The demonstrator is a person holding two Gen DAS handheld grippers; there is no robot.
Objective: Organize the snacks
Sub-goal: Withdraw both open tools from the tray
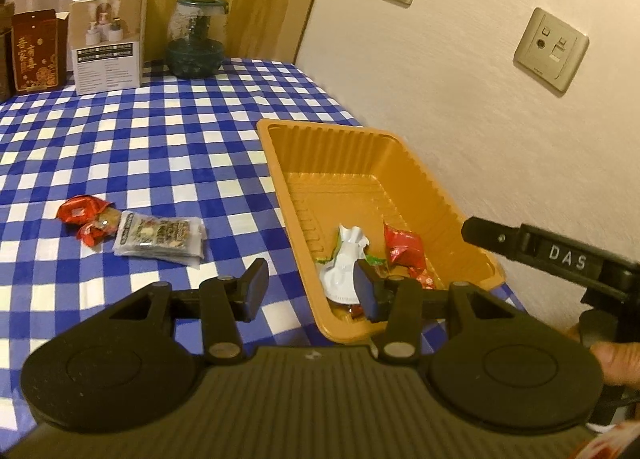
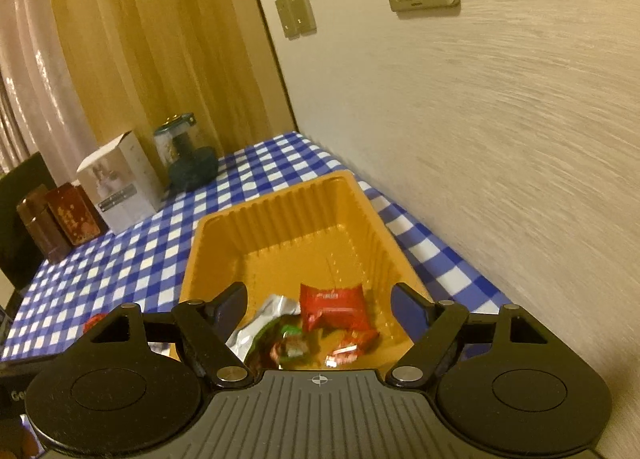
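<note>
Nearest to me, my left tongs point(image 1: 310, 287) hang with their blue pads apart and nothing between them, straddling the near left wall of the ribbed orange plastic tray point(image 1: 280, 163), which I judge puts them between a drop and the next pick. My right tongs point(image 2: 318, 309) are also spread wide and empty, poised over the tray's near end so whatever comes next can fall straight in. Below them, the tray already gathers a white-and-silver foil pouch point(image 1: 344, 259), a red foil snack packet point(image 2: 332, 305) and a few small red-and-green wrapped candies point(image 2: 348, 343), all bunched at the near end, likely because that is where I reach first. To the left on the blue-and-white checked surface point(image 1: 160, 147), still outside the tray, lie a clear-wrapped flat snack pack point(image 1: 160, 237) and, touching its left end, crumpled red wrapped sweets point(image 1: 86, 217); those look like my remaining work, and the left tongs are nearer to them. Farther back, well apart from the snacks, stand a dark red printed carton point(image 1: 36, 53), a white photo-printed box point(image 1: 108, 43) and a green-lidded glass jar point(image 1: 197, 37) against the wooden panel, seemingly parked there to keep the sorting area free.
</note>
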